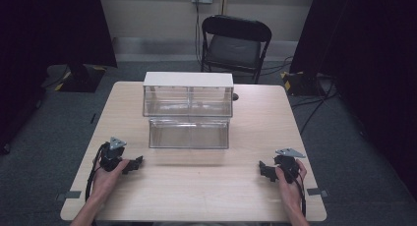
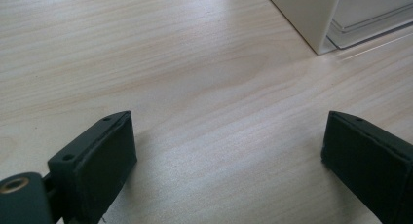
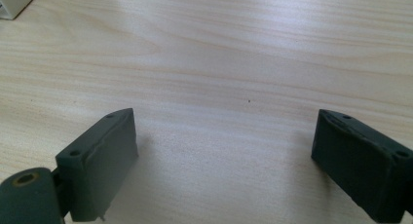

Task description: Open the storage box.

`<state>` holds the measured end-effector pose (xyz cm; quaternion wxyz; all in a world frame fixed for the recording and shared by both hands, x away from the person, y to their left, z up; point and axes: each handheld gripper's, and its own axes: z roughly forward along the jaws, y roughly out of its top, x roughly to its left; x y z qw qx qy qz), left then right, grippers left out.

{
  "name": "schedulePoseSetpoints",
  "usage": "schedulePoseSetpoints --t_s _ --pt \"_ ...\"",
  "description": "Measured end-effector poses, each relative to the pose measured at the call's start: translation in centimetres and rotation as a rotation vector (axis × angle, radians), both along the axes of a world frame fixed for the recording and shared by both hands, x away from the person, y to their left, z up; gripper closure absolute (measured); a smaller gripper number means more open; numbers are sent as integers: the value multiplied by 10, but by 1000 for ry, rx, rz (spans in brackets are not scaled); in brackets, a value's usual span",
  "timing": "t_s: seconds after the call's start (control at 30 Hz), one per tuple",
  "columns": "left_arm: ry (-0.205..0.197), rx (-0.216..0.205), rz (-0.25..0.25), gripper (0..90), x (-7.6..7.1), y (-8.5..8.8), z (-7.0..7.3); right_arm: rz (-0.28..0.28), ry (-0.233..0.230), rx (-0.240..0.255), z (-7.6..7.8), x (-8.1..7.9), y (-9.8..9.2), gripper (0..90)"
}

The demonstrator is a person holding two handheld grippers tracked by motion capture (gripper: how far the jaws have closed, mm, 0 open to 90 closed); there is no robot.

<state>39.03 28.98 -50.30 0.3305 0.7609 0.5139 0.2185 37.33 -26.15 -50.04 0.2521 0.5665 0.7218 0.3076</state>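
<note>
A: Any brand, label or writing to read?

B: None that I can make out. The clear two-tier bin (image 1: 189,115) has a plain white top, and the grey plates on the grippers are blank.

A: Where does the bin sit?

B: On the table (image 1: 196,196), midway between the left and right edges and toward the far edge, its lower tier stepping out toward the person.

A: And the grippers?

B: The left gripper (image 1: 138,161) rests near the near-left corner, the right gripper (image 1: 262,168) near the near-right corner, each held in a hand, both well apart from the bin and pointing inward.

A: The fingers?

B: Wide apart on both, with bare wood between them.

A: What do the gripper views add?

B: The left gripper view shows the left gripper (image 2: 229,141) close over the wood grain, with a white corner of the bin (image 2: 311,14) and its clear base at the upper right. The right gripper view catches a small white corner (image 3: 14,2) at the upper left beyond the right gripper (image 3: 224,141). The high view alone shows the black folding chair (image 1: 235,42) beyond the far edge.
</note>
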Motion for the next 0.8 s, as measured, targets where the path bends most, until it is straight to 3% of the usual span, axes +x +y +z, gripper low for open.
schedulePoseSetpoints --t_s 0.3,0.43,0.5,0.8 --pt "16 10 -8 82 0 0 3 0 0 0 0 0 0 88" --pt "21 8 -13 170 -1 0 6 0 0 0 0 0 0 88" --pt "24 -7 -25 183 -1 1 7 0 0 0 0 0 0 87" --pt "-25 -72 -59 192 -6 -2 19 0 0 0 0 0 0 88"
